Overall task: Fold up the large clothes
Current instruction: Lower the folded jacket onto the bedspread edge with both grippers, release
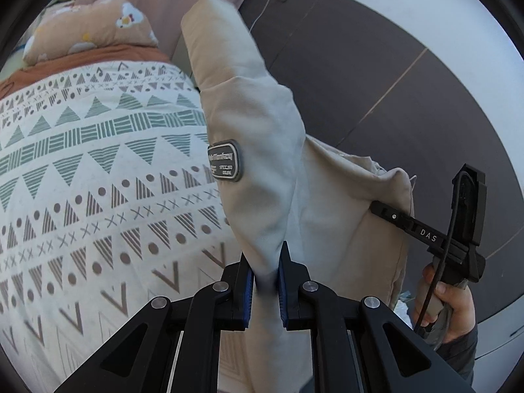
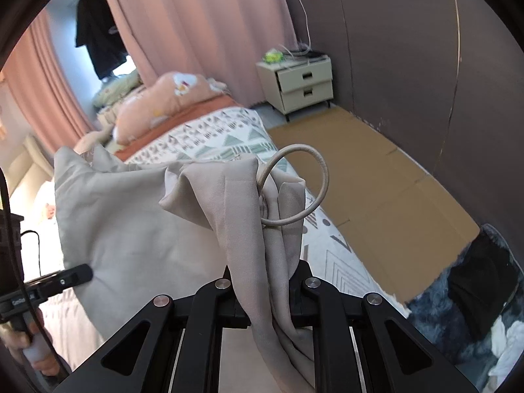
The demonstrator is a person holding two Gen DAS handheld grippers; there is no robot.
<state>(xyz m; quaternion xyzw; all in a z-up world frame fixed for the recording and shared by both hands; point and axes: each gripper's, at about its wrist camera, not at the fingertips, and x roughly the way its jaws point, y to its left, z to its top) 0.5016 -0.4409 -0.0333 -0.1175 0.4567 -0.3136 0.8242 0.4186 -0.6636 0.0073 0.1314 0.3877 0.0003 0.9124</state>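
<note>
Pinching a fold of the beige garment (image 1: 255,137), the left gripper (image 1: 266,281) has its jaws pressed on the cloth, likely to keep one edge taut. The right gripper (image 2: 267,281) has its jaws clamped on a bunched part near the drawstring loop (image 2: 291,186), so the garment hangs spread between both, above the near edge of the bed (image 2: 229,137), probably ready to be laid flat. Beyond the bed, a nightstand (image 2: 299,82) stands with its drawers slightly open; their contents cannot be seen.
</note>
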